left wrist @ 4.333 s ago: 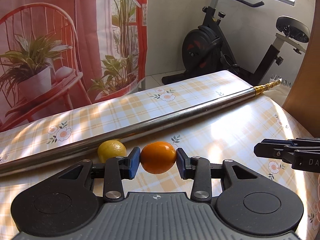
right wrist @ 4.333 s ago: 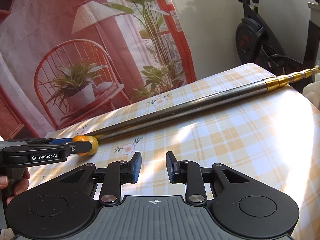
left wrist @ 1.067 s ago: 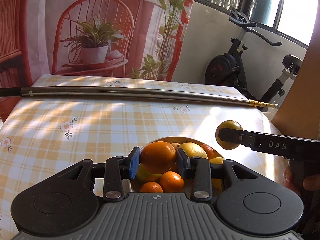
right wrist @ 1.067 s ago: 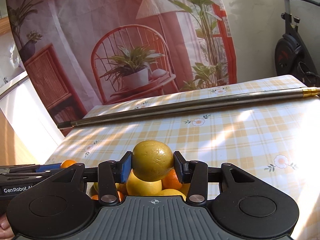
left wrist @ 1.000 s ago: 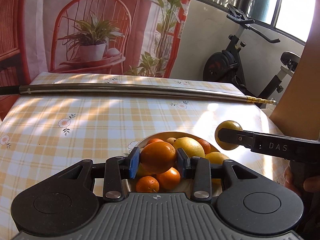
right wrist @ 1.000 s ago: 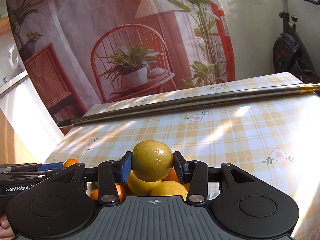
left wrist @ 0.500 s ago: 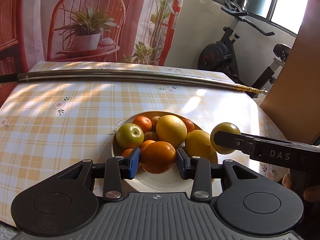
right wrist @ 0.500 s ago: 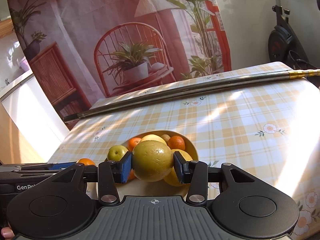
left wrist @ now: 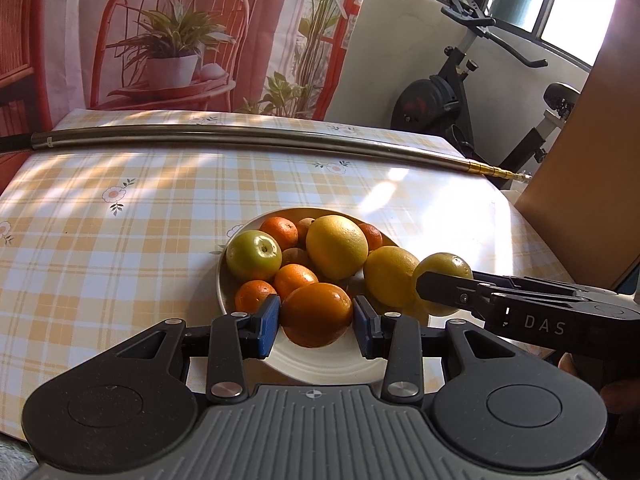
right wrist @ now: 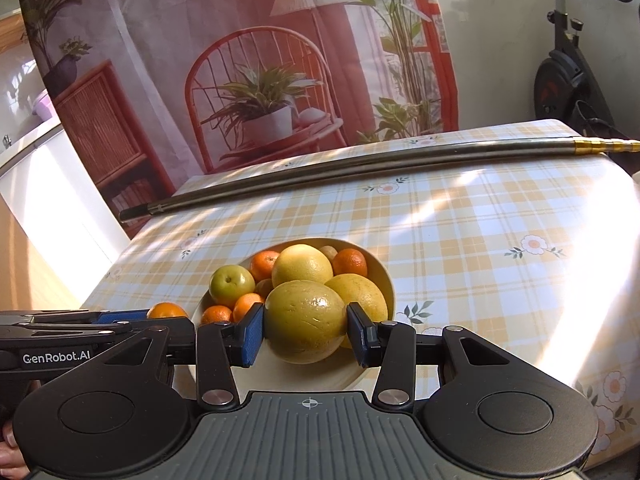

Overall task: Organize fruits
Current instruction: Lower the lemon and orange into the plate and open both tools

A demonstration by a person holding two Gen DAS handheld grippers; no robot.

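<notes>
left fingers (left wrist: pixel 267 326) clamp an orange (left wrist: pixel 316 314) over the near rim of the bowl (left wrist: pixel 320 364) | right fingers (right wrist: pixel 252 334) clamp a yellow-green fruit (right wrist: pixel 306 328) above the same bowl | bowl on bench (left wrist: pixel 120 240): green apple (left wrist: pixel 253 255), mandarins, large yellow citrus

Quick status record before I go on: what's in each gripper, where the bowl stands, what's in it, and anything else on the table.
left gripper: shut on orange, at the bowl's near rim
right gripper: shut on yellow-green fruit, at the bowl's near rim
bowl: on the checked tablecloth, near the front edge
bowl contents: green apple, two large yellow citrus, several small oranges
other: long metal pole lying across the far side of the table
</notes>
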